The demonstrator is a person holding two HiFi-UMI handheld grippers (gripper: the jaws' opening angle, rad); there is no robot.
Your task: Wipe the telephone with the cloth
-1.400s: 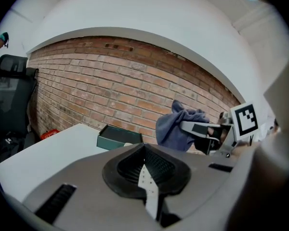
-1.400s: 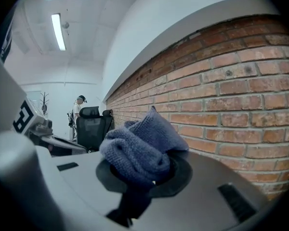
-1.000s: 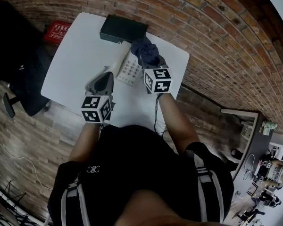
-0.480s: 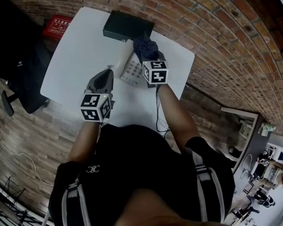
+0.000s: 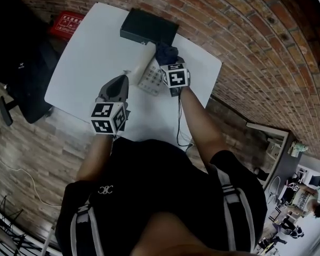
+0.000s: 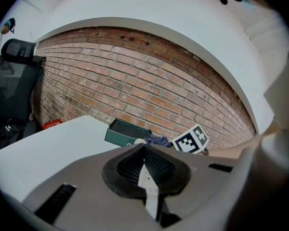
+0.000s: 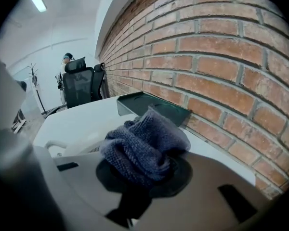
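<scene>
A white telephone [image 5: 149,73] with its handset [image 5: 141,61] lies on the white table [image 5: 90,57]. My right gripper [image 5: 167,56] is shut on a dark blue cloth [image 5: 165,51], which sits over the phone's far right end, close to a dark box [image 5: 148,26]. In the right gripper view the cloth [image 7: 144,146] bulges out of the jaws, with the white phone [image 7: 67,146] low at the left. Left of the phone, my left gripper [image 5: 119,83] hovers above the table. In the left gripper view it [image 6: 144,153] is shut with nothing in it.
The dark box [image 7: 151,107] stands against the brick wall [image 7: 221,57] at the table's far edge. A black cable [image 5: 178,122] hangs over the near edge. On the floor to the left are a black office chair [image 5: 18,63] and a red case [image 5: 66,23].
My right gripper has carried the cloth away from me along the phone, toward the dark box. The left gripper has stayed about where it was.
</scene>
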